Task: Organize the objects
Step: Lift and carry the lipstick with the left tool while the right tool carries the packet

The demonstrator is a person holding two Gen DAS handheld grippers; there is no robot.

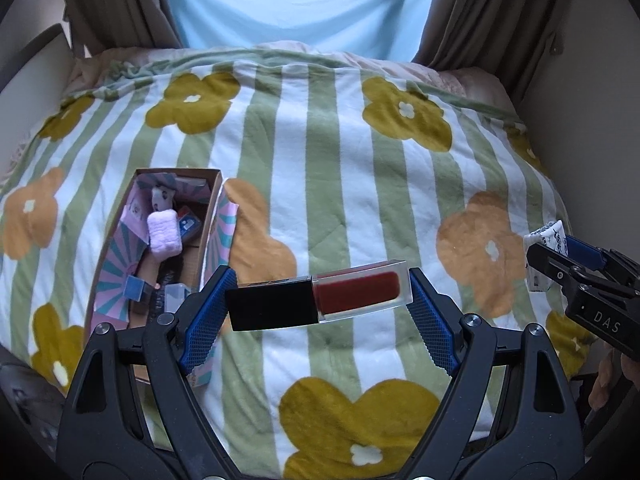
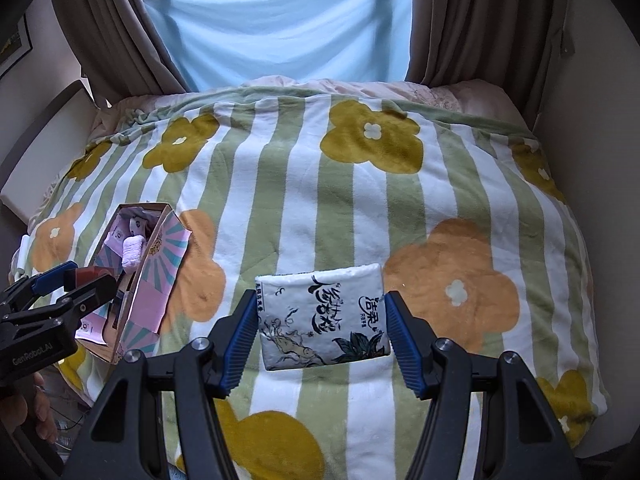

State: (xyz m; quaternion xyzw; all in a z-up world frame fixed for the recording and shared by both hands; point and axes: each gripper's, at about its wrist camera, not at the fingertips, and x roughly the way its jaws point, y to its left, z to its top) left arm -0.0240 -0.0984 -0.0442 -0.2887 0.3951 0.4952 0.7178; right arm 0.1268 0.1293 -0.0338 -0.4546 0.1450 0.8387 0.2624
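Lip gloss tube (image 1: 320, 296) crosswise between left claw (image 1: 322, 308) pads (image 1: 430, 320), clamped end to end

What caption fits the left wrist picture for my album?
Left gripper holds a red lip gloss tube above the flowery blanket, beside the box.

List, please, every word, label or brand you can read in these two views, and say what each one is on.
"DAS": on the right gripper body.
"GenRoboLAI", roughly: on the left gripper body.
"洁柔": on the tissue pack; its larger brush script is unclear.
Print on the box: too small to read.

Floral striped blanket (image 2: 304, 216), brown curtains (image 2: 472, 20)
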